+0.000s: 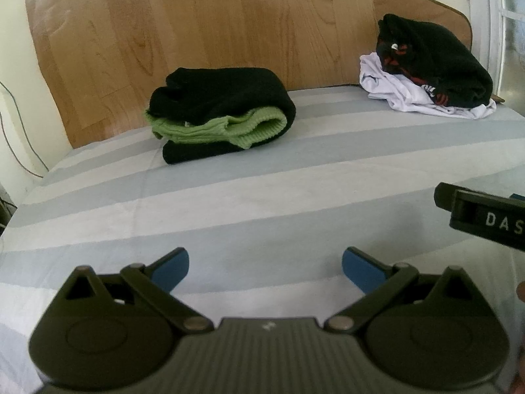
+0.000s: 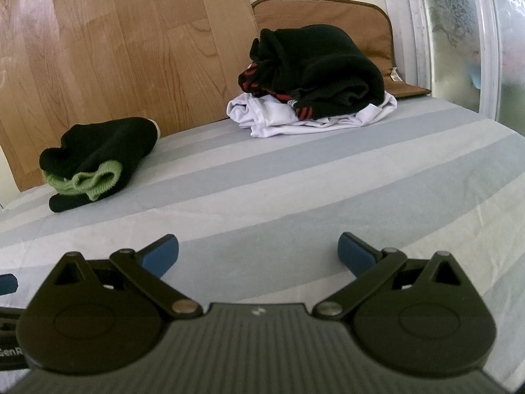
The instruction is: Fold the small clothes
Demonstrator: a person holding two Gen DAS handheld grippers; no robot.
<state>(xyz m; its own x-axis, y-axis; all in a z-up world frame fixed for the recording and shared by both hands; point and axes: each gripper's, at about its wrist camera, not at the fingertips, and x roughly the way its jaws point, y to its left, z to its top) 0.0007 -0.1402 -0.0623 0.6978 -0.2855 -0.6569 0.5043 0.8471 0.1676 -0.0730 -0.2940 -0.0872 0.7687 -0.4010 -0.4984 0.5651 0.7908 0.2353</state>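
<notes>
A folded stack of black and green knit clothes lies on the striped sheet at the back left; it also shows in the right wrist view. A loose pile of a black garment with red trim on white cloth sits at the back right, also in the right wrist view. My left gripper is open and empty above the bare sheet, well short of both piles. My right gripper is open and empty, to the right of the left one, whose view shows part of it.
A wooden panel leans against the wall behind the clothes. A brown cushion stands behind the right pile. A white window frame is at the far right. A cable hangs at the left wall.
</notes>
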